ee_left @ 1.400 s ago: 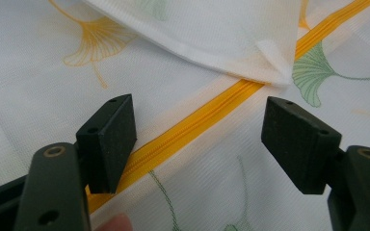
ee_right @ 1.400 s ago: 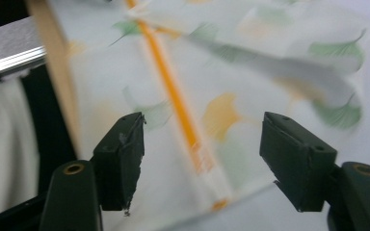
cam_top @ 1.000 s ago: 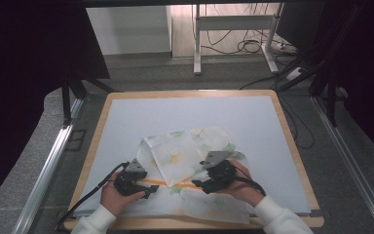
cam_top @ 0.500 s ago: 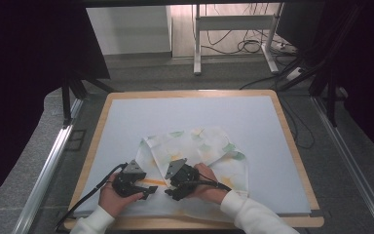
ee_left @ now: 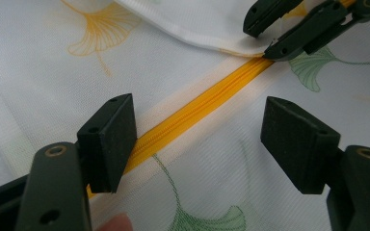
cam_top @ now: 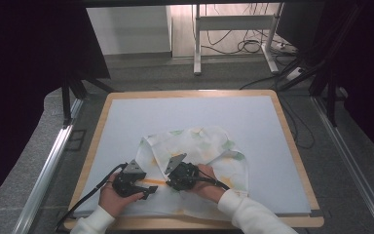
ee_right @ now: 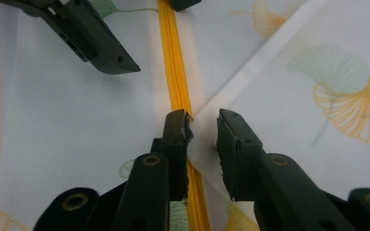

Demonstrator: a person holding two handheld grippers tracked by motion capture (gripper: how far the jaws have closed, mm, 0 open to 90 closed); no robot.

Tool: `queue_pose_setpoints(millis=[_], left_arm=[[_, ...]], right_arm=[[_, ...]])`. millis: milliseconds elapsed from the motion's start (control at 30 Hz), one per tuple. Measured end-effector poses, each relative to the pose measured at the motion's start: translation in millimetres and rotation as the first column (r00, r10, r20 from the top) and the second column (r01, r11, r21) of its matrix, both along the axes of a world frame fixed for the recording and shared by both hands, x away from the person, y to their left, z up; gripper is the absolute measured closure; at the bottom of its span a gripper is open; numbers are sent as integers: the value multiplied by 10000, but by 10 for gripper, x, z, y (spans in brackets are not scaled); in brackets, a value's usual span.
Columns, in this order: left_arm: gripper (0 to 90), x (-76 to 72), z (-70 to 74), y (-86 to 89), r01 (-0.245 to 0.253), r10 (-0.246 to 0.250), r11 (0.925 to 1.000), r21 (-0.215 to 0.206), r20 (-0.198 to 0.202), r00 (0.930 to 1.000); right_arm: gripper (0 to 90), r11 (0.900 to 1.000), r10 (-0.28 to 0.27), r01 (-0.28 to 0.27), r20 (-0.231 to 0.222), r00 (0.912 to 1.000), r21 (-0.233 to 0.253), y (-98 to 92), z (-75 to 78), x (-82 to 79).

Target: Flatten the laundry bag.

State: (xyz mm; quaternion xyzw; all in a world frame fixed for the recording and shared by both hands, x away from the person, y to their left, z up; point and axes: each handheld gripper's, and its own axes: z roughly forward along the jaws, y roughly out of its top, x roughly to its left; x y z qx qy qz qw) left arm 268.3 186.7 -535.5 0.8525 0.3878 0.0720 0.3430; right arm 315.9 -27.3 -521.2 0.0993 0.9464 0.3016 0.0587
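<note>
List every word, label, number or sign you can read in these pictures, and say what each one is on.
None: no readable text in any view.
The cloth bears only a printed leaf pattern, no writing.
The yellow zipper shows no markings.
The left gripper and right gripper carry no legible label.

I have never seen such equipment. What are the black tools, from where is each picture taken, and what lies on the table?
No robot here: a person holds one hand tool in each hand, each ending in a two-jaw claw. The high view looks down on the table; there the left claw and right claw rest over a white cloth printed with leaves. The other two pictures come from cameras riding on the tools. In the left gripper view, the left claw stands open astride the cloth's yellow zipper. In the right gripper view, the right claw is slightly open around a folded cloth edge beside the zipper. Neither claw holds anything firmly.
</note>
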Motion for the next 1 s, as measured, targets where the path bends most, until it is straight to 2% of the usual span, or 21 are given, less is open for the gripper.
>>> queue_pose_setpoints(millis=[33, 67, 100, 300, 533, 567, 600, 833, 867, 900, 933, 967, 1000], left_arm=[[289, 1, 0, 1, 14, -14, 10000, 0, -1, 10000], [288, 1, 0, 2, 18, -18, 10000, -2, -1, 10000], [288, 2, 1, 3, 23, -23, 10000, -8, -6, 10000], [287, 5, 1, 5, 36, -36, 10000, -10, -8, 10000], [285, 6, 2, 7, 60, -60, 10000, 32, -17, 10000], [284, 6, 1, 4, 40, -40, 10000, 28, -6, 10000], [284, 6, 1, 4, 40, -40, 10000, 28, -6, 10000], [283, 8, 0, 3, 78, -78, 10000, 31, 3, 10000], [283, 8, 0, 3, 78, -78, 10000, 31, 3, 10000], [283, 10, 4, 5, 84, -84, 10000, 32, -46, 10000], [282, 10, 4, 5, 84, -84, 10000, 32, -46, 10000], [281, 17, 7, 6, 65, -65, 10000, -32, -96, 9999], [280, 20, 8, 6, 64, -65, 10000, -44, -107, 9999]], right_arm=[[839, 10000, -8, 8, -99, 10000, 41, -8, 10, 20], [854, 10000, -11, 11, 39, 10000, -26, -6, 12, 26], [867, 10000, -33, 33, -36, 10000, -5, -10, 17, 38], [881, 10000, -55, 55, -50, 10000, 4, -20, 35, 96], [887, 9990, -200, 180, 502, 9985, 407, -6, 168, 166], [888, 9978, -355, 318, 619, 9975, 589, -1, 230, 235], [888, 9978, -355, 318, 619, 9975, 589, -1, 230, 235], [889, 9904, -762, 635, 1021, 9918, 1224, 94, 539, 647], [889, 9904, -762, 635, 1021, 9918, 1224, 94, 539, 647], [889, 9881, -963, 827, 1022, 9901, 1300, 114, 599, 785], [889, 9881, -963, 827, 1022, 9901, 1300, 114, 599, 785], [889, 9851, -1204, 1062, 1007, 9876, 1356, 126, 638, 940], [889, 9831, -1329, 1189, 966, 9864, 1391, 132, 653, 1020]])
